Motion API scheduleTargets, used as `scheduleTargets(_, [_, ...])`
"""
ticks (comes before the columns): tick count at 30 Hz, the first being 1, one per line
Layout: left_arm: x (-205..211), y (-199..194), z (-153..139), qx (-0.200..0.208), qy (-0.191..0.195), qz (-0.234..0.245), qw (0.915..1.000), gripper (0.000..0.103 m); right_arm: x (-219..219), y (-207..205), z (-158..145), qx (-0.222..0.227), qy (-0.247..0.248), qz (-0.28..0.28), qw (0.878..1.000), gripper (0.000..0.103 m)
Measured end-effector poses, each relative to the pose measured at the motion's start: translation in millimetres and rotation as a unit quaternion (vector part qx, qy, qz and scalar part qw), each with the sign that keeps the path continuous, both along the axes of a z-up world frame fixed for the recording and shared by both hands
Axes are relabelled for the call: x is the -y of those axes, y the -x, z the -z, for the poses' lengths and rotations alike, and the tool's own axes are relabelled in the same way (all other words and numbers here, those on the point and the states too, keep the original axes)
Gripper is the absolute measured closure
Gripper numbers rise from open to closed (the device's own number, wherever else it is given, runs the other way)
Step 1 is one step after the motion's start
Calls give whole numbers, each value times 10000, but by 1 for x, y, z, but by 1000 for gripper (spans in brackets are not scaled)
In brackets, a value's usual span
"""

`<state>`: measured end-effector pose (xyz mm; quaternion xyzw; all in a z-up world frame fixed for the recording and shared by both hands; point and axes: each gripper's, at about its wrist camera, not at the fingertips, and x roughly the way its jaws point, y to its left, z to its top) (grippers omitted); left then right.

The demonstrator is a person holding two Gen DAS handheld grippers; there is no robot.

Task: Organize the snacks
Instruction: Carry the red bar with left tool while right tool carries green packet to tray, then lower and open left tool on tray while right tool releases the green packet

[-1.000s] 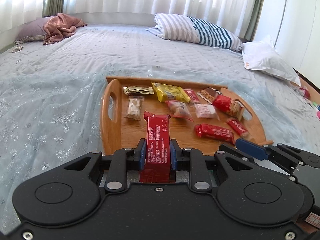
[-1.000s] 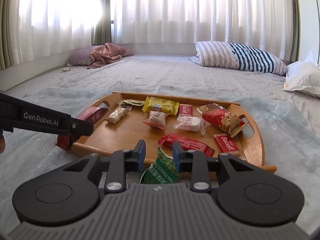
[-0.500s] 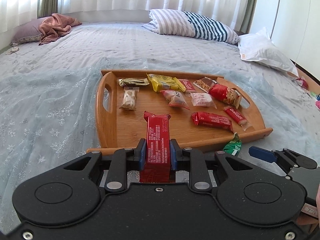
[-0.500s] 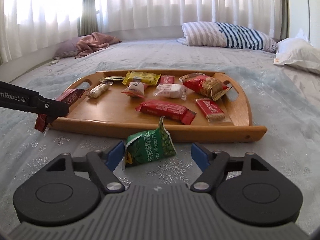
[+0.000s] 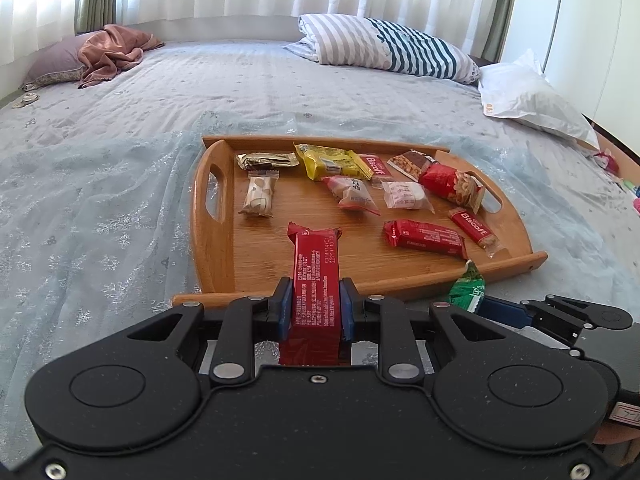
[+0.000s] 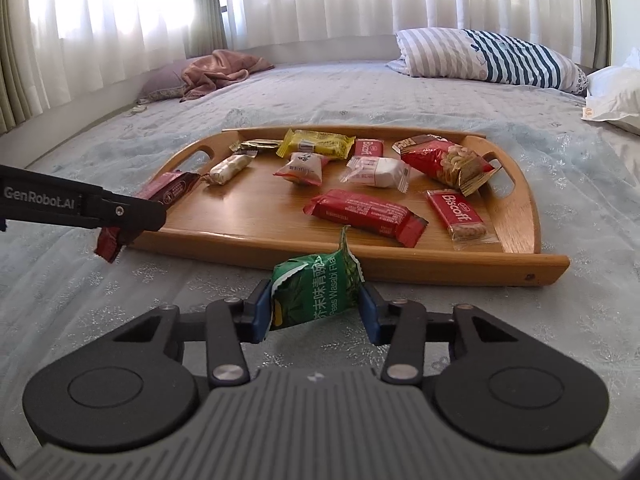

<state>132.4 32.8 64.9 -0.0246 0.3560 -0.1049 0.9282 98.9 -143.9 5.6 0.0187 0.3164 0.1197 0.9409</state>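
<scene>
The left gripper pinches a red bar upright between its blue pads, the wrapper's crimped top leaning over the near edge of the tray; held this way it can, I judge, be laid flat onto the bare wood just ahead. The right gripper has just been closing, and its pads now bracket a green pea packet on the bedspread, just short of the tray's front rim. Both pads seem to touch the puffy, crinkled foil, which looks likely to squash. Beyond, other snacks lie scattered on the tray, among them two Biscoff packs.
</scene>
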Motion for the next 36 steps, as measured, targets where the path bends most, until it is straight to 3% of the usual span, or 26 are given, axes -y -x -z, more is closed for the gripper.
scheduleTargets(7, [-5,-4,-8,48,76,-64,9999,80,-4,4,-25,249,-50,-100,9996,56])
scheduleTargets(16, [-10,-27,-21,50,139,-210,9997,80,-13,-25,-43,307,-70,-265,9992,56])
scheduleTargets(22, [-9,-50,-17,-82,113,-342,9993,80,-21,-53,-41,167,-137,-469,9987,56])
scheduleTargets(36, [-5,-87,14,-455,-90,-524,9975,80,-47,-88,-21,-21,592,-661,9961,57])
